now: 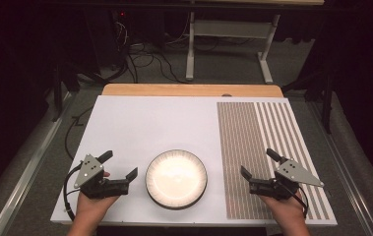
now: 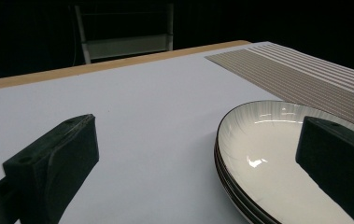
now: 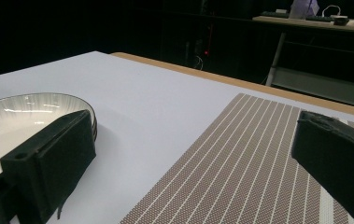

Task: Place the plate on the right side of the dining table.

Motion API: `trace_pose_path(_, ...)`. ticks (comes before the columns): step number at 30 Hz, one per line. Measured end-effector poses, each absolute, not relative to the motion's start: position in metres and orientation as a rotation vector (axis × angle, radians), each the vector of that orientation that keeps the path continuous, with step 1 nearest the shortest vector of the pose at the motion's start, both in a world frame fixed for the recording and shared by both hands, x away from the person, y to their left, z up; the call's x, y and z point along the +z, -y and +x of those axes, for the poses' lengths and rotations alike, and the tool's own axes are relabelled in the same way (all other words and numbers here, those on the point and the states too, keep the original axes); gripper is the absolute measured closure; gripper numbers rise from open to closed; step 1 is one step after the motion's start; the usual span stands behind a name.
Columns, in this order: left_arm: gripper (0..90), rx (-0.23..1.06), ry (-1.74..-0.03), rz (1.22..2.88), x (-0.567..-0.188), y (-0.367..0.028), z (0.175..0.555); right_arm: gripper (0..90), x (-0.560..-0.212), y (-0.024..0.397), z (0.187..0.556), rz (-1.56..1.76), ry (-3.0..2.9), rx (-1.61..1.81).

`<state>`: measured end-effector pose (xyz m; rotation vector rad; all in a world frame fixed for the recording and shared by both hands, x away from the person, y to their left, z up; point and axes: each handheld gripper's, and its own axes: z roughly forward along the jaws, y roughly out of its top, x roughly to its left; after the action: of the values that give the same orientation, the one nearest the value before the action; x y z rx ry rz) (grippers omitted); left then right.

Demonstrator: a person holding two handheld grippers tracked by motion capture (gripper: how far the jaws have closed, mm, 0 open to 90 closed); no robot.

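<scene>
The stack of plates [image 1: 176, 178] is located near the front edge of the desk [image 1: 139, 123], midway between the left gripper [image 1: 121, 165] and the right gripper [image 1: 258, 164]. Both sets of jaws are held wide apart, with nothing between them. The step in hand is judged to be the approach. Next, one rim must be brought between a pair of jaws. The striped mat [image 1: 267, 157] occupies the right side. The number of stacked plates cannot be determined with certainty.
</scene>
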<state>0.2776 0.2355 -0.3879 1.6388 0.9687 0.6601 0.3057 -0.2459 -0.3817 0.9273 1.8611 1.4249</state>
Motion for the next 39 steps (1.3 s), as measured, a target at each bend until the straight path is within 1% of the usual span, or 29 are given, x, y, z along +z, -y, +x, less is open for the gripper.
trace_pose_path(39,0.5,0.631,-0.991,1.65,-0.3924,-0.2369,0.28,1.1,-0.3844,0.2447,0.3087,0.938,-1.857,1.408)
